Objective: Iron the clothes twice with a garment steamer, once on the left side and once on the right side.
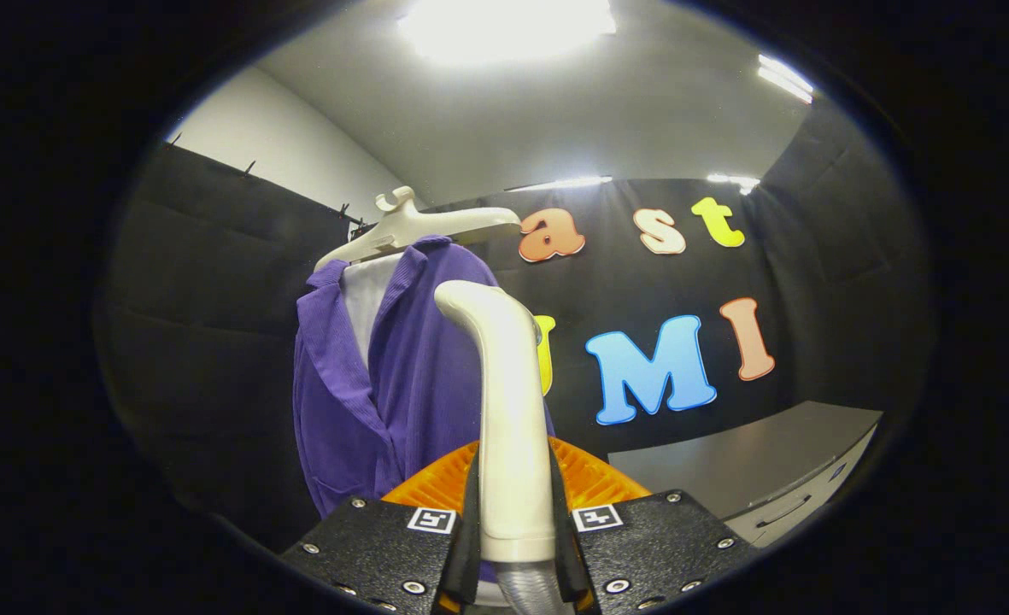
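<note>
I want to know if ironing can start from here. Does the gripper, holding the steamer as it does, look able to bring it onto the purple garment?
Probably yes. The gripper is shut on the steamer handle, and the purple garment hangs on its hanger just beyond, with nothing between them.

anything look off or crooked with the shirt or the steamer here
Nothing looks damaged or spilled. The gripper is shut on the steamer handle, held upright. The purple garment hangs on a white hanger that tilts, one end lower than the other.
</note>
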Demonstrator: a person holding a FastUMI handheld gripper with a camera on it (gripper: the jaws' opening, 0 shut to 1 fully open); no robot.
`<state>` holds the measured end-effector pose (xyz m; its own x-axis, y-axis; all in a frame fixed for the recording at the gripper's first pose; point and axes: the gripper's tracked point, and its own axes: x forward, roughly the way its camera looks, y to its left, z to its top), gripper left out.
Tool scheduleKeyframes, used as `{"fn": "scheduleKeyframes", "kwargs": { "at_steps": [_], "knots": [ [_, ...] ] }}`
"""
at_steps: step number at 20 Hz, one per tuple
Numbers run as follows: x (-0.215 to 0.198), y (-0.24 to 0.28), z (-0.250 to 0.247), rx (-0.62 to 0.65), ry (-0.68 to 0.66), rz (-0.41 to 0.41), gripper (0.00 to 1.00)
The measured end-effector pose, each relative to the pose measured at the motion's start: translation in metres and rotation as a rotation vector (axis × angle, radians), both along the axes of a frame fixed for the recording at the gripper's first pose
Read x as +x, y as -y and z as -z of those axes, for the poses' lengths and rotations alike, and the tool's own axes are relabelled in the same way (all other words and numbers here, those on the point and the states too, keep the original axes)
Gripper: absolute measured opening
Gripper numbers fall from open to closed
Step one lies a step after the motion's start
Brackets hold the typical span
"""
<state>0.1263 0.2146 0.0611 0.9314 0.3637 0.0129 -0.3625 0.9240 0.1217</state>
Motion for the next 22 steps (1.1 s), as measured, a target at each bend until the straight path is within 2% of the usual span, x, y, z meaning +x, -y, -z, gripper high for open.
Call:
{"fn": "scheduleKeyframes", "kwargs": {
  "at_steps": [8,14,22],
  "knots": [
    [0.001,-0.019,0.02,-0.11,0.066,0.1,0.35],
    [-0.025,-0.022,0.065,-0.197,0.051,0.081,0.35],
    [-0.058,-0.031,0.129,-0.272,-0.032,0.025,0.35]
  ]
}}
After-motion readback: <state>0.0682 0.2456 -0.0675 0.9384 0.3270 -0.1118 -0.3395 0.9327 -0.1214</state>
